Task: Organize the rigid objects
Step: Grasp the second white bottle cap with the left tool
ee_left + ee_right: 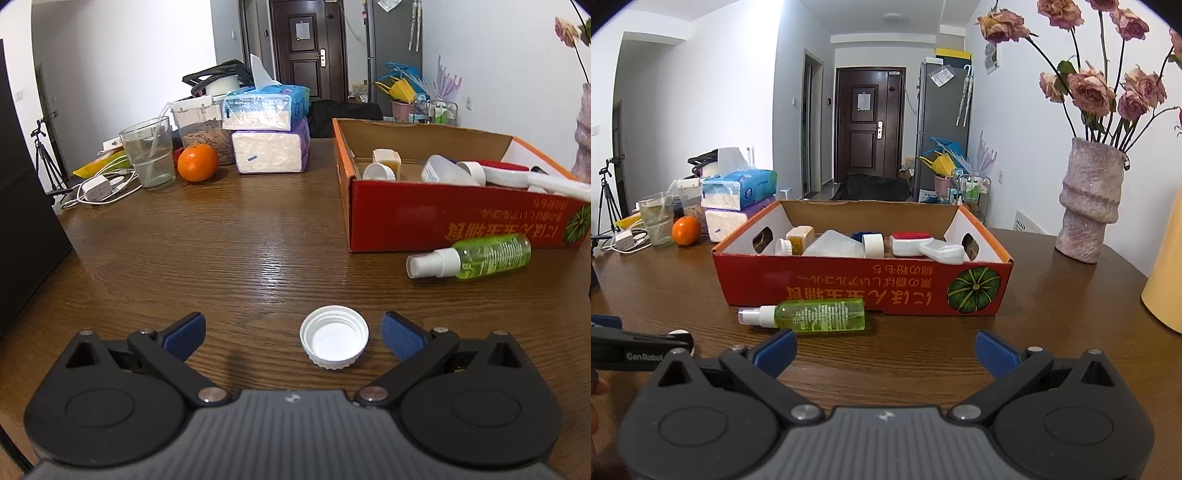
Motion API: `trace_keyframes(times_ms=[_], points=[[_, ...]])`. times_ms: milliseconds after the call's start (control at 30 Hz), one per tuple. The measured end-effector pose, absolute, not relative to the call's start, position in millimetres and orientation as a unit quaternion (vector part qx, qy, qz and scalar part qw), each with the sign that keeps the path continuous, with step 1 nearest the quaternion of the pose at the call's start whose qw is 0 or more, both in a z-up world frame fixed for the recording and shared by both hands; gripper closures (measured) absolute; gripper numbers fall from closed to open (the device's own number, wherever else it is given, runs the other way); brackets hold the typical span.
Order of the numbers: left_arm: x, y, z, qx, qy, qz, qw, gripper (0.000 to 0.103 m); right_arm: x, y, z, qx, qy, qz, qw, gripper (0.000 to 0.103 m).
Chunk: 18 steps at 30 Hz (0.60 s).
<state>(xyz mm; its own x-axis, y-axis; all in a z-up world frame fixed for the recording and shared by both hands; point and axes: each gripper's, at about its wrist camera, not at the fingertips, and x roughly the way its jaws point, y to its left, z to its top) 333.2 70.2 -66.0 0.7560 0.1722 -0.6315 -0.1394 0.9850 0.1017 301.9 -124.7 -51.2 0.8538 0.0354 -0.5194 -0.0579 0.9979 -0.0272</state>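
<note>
You're mid-sort: 2 loose items left on the counter (221, 240), the rest already in the red box (443, 218). Your left gripper (293, 334) has its fingers spread wide, holding nothing, with the white cap (334, 341) lying open side up between them, nearer the right pad. Next looks like closing on the cap's rim, but centre it first. Your right gripper (886, 350) is also wide open and empty, short of the green spray bottle (809, 314) lying on its side against the box front.
</note>
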Motion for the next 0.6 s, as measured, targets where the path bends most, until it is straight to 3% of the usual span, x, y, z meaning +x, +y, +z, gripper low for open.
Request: trace_keyframes(times_ms=[133, 200, 300, 367, 600], points=[[334, 70, -69, 0.020, 0.340, 0.078, 0.937, 0.000, 304, -126, -55, -0.014, 0.272, 0.026, 0.962, 0.000], [335, 71, -71, 0.017, 0.343, 0.074, 0.936, 0.006, 304, -127, -56, -0.012, 0.272, 0.026, 0.962, 0.000], [337, 71, -73, 0.011, 0.352, 0.058, 0.934, 0.034, 305, -127, -59, -0.008, 0.273, 0.028, 0.962, 0.000], [338, 70, -75, 0.005, 0.354, 0.042, 0.934, 0.059, 305, -127, -60, -0.007, 0.273, 0.031, 0.962, 0.000], [335, 68, -73, 0.007, 0.347, 0.033, 0.937, 0.062, 309, -121, -67, -0.007, 0.276, 0.041, 0.960, 0.000]])
